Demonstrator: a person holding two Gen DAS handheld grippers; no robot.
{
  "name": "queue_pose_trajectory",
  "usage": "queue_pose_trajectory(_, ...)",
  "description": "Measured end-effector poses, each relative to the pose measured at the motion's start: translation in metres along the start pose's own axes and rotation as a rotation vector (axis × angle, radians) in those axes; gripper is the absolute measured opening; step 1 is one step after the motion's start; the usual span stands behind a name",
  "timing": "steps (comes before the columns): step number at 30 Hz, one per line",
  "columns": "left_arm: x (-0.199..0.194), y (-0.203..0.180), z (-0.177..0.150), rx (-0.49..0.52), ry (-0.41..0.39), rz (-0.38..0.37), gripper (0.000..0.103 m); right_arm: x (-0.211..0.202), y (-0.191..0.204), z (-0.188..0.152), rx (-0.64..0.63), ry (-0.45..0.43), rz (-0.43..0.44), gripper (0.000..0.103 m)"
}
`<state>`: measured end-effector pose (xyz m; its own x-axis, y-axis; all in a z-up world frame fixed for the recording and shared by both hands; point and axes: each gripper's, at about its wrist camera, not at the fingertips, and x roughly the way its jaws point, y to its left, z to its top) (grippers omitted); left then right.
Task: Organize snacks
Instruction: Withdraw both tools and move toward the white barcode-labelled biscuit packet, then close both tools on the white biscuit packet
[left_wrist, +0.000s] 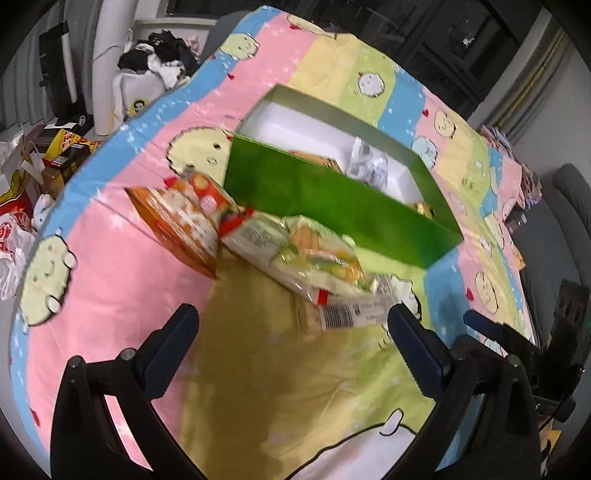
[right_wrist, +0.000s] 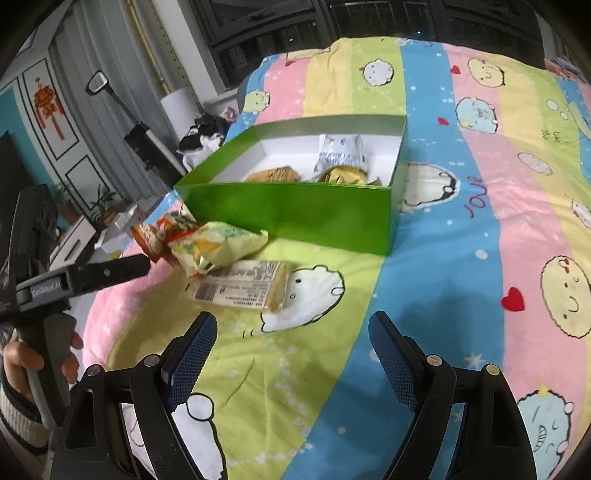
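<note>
A green box (left_wrist: 332, 206) (right_wrist: 295, 212) with a white inside stands on the bed and holds several snack packets, among them a silver one (right_wrist: 340, 153). In front of it lie an orange packet (left_wrist: 181, 221) (right_wrist: 147, 234), a pale green packet (left_wrist: 314, 254) (right_wrist: 218, 249) and a clear barcode-labelled packet (left_wrist: 351, 314) (right_wrist: 240, 288). My left gripper (left_wrist: 291, 336) is open and empty, just short of the barcode packet. My right gripper (right_wrist: 291, 339) is open and empty, a little short of the same packet. The left gripper also shows in the right wrist view (right_wrist: 140, 262).
A striped cartoon bedsheet (right_wrist: 480, 221) covers the bed. Bags, boxes and clothes lie on the floor past the bed's left edge (left_wrist: 55, 158). A dark chair (left_wrist: 561, 206) stands at the right. A window and curtains are behind the bed.
</note>
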<state>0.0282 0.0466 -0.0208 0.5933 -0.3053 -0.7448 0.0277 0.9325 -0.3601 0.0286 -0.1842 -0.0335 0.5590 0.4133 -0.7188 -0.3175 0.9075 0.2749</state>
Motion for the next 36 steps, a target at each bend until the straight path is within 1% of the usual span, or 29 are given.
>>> queue_pose_trajectory(2, 0.006, -0.005, -0.004, 0.021, 0.008, 0.001, 0.102, 0.005, 0.003, -0.003, -0.013, 0.008, -0.003, 0.085)
queue_pose_trajectory(5, 0.014, -0.009, -0.007, 0.056, 0.010, 0.021, 0.102, 0.013, 0.008, -0.007, -0.032, 0.028, -0.004, 0.085)
queue_pose_trajectory(11, 0.033, -0.014, -0.013, 0.090, 0.047, 0.001, 0.101, 0.030, 0.018, -0.009, -0.085, 0.050, 0.009, 0.085)
queue_pose_trajectory(13, 0.037, -0.016, -0.013, 0.099, 0.051, -0.009, 0.101, 0.035, 0.022, -0.008, -0.118, 0.054, 0.001, 0.085)
queue_pose_trajectory(15, 0.040, -0.016, -0.012, 0.098, 0.054, -0.020, 0.096, 0.040, 0.026, -0.005, -0.151, 0.052, -0.005, 0.084)
queue_pose_trajectory(17, 0.045, -0.015, -0.010, 0.095, 0.062, -0.023, 0.093, 0.045, 0.027, -0.002, -0.163, 0.058, 0.002, 0.081)
queue_pose_trajectory(20, 0.048, -0.016, -0.008, 0.089, 0.062, -0.031, 0.092, 0.055, 0.029, 0.003, -0.178, 0.080, 0.008, 0.075)
queue_pose_trajectory(22, 0.050, -0.017, -0.007, 0.093, 0.064, -0.040, 0.088, 0.061, 0.030, 0.006, -0.188, 0.092, 0.015, 0.073)
queue_pose_trajectory(23, 0.051, -0.017, -0.006, 0.093, 0.065, -0.046, 0.083, 0.063, 0.030, 0.007, -0.193, 0.096, 0.022, 0.072)
queue_pose_trajectory(24, 0.053, -0.018, -0.005, 0.093, 0.066, -0.044, 0.081, 0.065, 0.031, 0.008, -0.198, 0.101, 0.030, 0.071)
queue_pose_trajectory(26, 0.055, -0.018, -0.003, 0.089, 0.066, -0.050, 0.081, 0.070, 0.031, 0.009, -0.201, 0.113, 0.049, 0.067)
queue_pose_trajectory(27, 0.055, -0.018, -0.004, 0.085, 0.065, -0.057, 0.077, 0.071, 0.032, 0.010, -0.203, 0.115, 0.050, 0.066)
queue_pose_trajectory(28, 0.056, -0.019, -0.003, 0.082, 0.070, -0.066, 0.073, 0.073, 0.032, 0.010, -0.204, 0.116, 0.056, 0.064)
queue_pose_trajectory(29, 0.057, -0.020, -0.003, 0.084, 0.075, -0.072, 0.061, 0.073, 0.032, 0.011, -0.205, 0.116, 0.062, 0.059)
queue_pose_trajectory(30, 0.059, -0.021, -0.003, 0.086, 0.078, -0.072, 0.056, 0.073, 0.031, 0.012, -0.203, 0.117, 0.074, 0.059)
queue_pose_trajectory(36, 0.059, -0.023, -0.004, 0.093, 0.077, -0.063, 0.056, 0.074, 0.031, 0.010, -0.207, 0.119, 0.079, 0.055)
